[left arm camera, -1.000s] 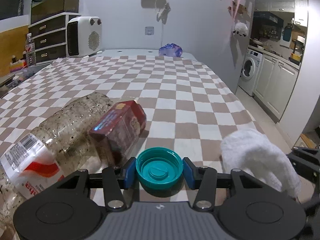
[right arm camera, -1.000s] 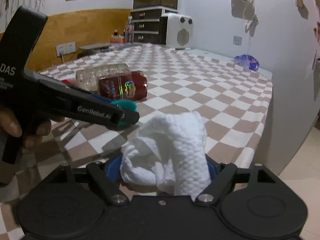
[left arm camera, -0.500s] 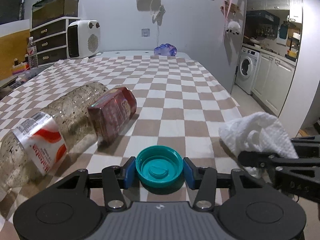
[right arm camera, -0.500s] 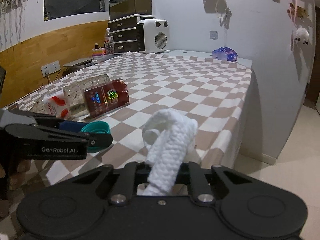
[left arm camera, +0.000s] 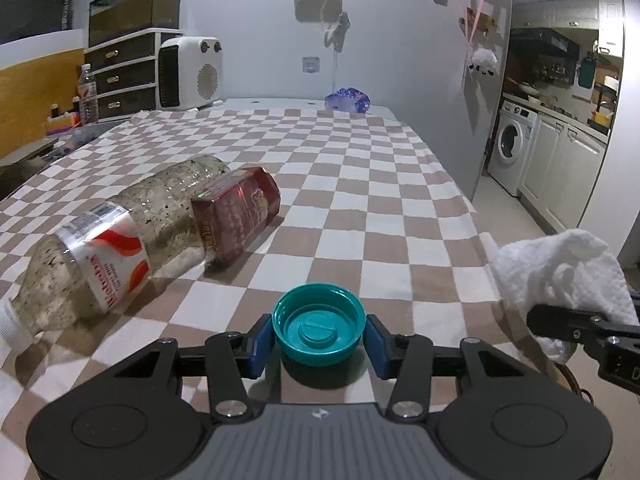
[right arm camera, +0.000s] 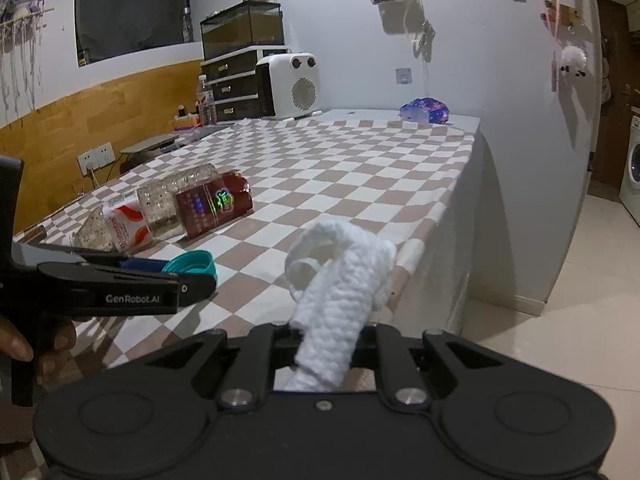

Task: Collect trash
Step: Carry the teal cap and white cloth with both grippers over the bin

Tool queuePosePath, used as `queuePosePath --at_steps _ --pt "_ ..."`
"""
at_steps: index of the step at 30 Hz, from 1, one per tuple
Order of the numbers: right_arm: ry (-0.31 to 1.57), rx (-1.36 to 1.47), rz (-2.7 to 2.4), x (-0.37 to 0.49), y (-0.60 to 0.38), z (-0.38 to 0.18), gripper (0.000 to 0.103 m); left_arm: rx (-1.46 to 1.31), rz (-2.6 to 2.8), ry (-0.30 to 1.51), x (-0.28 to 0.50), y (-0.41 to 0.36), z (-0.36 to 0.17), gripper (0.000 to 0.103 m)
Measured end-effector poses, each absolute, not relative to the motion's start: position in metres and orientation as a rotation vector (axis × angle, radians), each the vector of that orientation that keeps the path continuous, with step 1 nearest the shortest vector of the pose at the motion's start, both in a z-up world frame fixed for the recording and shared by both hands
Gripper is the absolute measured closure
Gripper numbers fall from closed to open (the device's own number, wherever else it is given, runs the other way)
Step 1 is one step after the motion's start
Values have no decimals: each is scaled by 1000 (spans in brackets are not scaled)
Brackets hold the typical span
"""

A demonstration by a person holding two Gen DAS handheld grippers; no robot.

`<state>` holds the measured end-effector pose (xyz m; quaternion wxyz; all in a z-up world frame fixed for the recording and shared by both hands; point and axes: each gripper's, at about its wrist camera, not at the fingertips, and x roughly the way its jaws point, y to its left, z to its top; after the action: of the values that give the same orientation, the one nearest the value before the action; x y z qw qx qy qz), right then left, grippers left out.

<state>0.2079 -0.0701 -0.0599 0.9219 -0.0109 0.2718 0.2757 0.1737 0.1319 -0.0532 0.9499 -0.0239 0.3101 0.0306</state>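
Left claw (left arm camera: 319,334) clamped on teal cap (left arm camera: 319,330); right claw (right arm camera: 324,350) pinching white tissue (right arm camera: 340,276), pads hidden.

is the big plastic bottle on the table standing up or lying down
Lying down: the plastic bottle rests on its side on the checkered tablecloth, against the red box.

Cloth: I see a brown-and-white checked tablecloth (left arm camera: 360,184).
Cap: teal round plastic cap (left arm camera: 319,330).
Tissue: white crumpled tissue (right arm camera: 340,280).
Pack: dark red carton (left arm camera: 240,212).
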Motion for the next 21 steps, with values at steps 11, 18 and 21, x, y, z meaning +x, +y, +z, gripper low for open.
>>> queuePosePath --at_steps 11,18,21 --pt "522 5 526 181 -111 -49 90 -44 36 568 148 88 -30 54" --pt "519 34 464 167 -152 -51 90 -35 -33 549 141 39 -23 54" --pt "516 46 435 161 -174 -51 90 -29 -65 553 142 16 -22 54"
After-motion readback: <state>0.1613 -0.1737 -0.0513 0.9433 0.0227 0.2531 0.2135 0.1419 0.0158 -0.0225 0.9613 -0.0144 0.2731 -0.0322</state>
